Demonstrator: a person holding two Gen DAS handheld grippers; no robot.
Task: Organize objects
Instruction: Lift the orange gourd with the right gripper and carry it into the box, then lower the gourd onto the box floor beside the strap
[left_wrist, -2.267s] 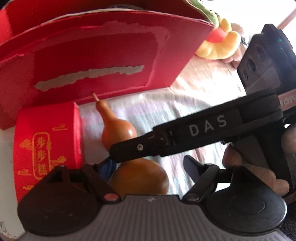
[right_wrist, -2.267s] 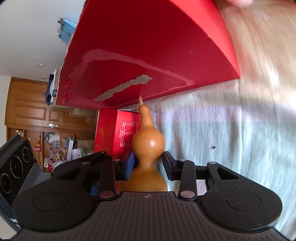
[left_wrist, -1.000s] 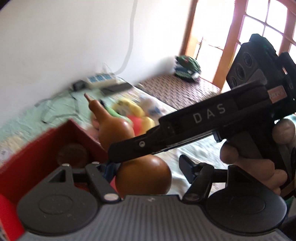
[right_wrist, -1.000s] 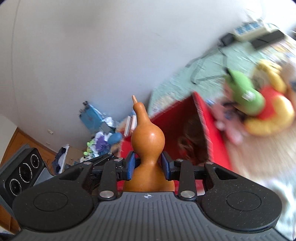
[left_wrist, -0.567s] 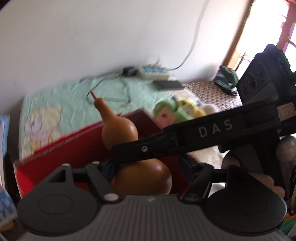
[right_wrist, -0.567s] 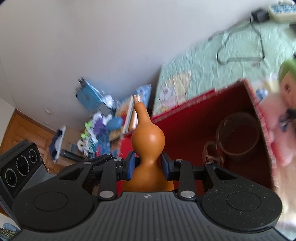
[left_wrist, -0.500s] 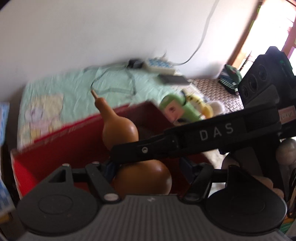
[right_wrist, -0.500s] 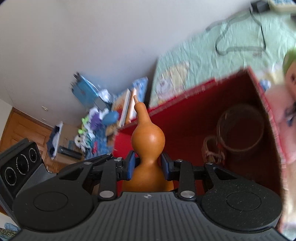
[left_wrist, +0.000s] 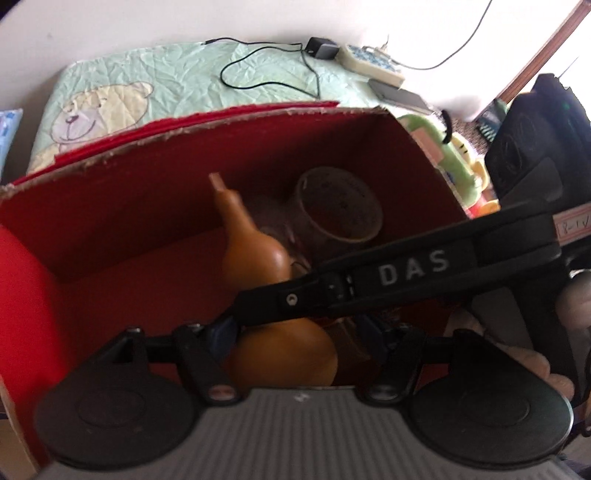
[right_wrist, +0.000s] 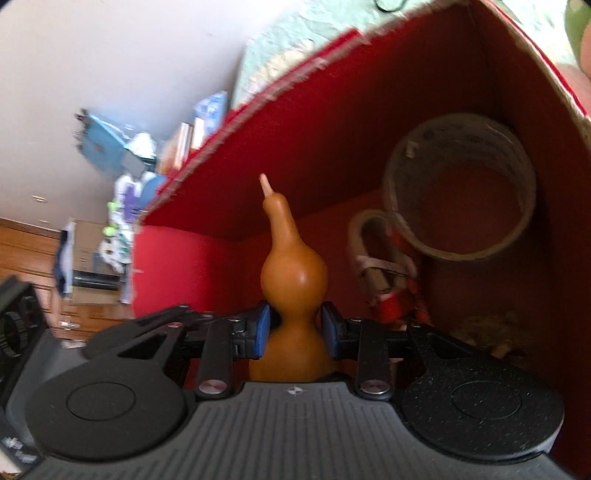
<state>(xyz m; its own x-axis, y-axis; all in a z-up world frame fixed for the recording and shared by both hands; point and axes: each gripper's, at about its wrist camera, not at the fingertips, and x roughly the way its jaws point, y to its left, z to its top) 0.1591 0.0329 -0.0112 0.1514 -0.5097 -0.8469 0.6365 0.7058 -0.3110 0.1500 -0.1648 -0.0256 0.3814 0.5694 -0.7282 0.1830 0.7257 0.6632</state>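
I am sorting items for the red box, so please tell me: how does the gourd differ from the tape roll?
The gourd is smooth, orange-brown and solid with a narrow waist; the tape roll is a dull brown hollow ring. The gourd is clamped at its waist by the right gripper; the tape roll lies free, leaning in the corner of the red box. Both are brownish.

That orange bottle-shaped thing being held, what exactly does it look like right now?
The smooth, glossy orange-brown gourd has a small upper bulb, a larger lower one and a thin neck ending in a pale stem tip. The right gripper pinches its narrow waist between blue pads. It points into the open red cardboard box, beside a roll of brown tape.
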